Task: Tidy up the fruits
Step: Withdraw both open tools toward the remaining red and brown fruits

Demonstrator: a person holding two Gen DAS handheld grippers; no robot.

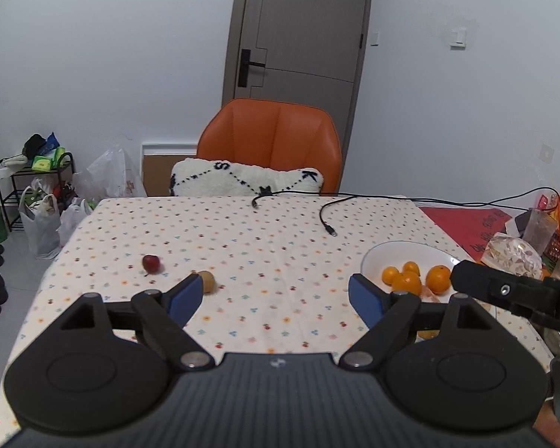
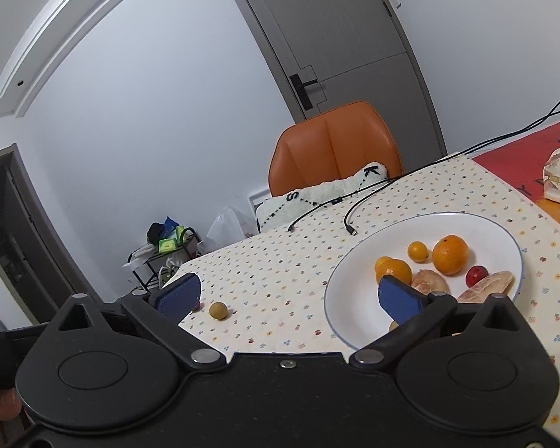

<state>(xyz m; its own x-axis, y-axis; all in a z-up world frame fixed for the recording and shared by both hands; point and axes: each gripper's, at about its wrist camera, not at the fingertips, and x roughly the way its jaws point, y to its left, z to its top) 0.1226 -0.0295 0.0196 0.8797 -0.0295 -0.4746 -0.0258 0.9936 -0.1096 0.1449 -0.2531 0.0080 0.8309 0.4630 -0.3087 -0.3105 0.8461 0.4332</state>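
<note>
With both tools, left and right, spread open and empty, grasp small, firm, roll-prone longan near tabletop's left edge across its widest middle, gently.

We look from the left gripper level across the worktop toward the orange chair. From the right gripper we tilt, close above the white plate. The 2 views share plate, chair and door.
</note>
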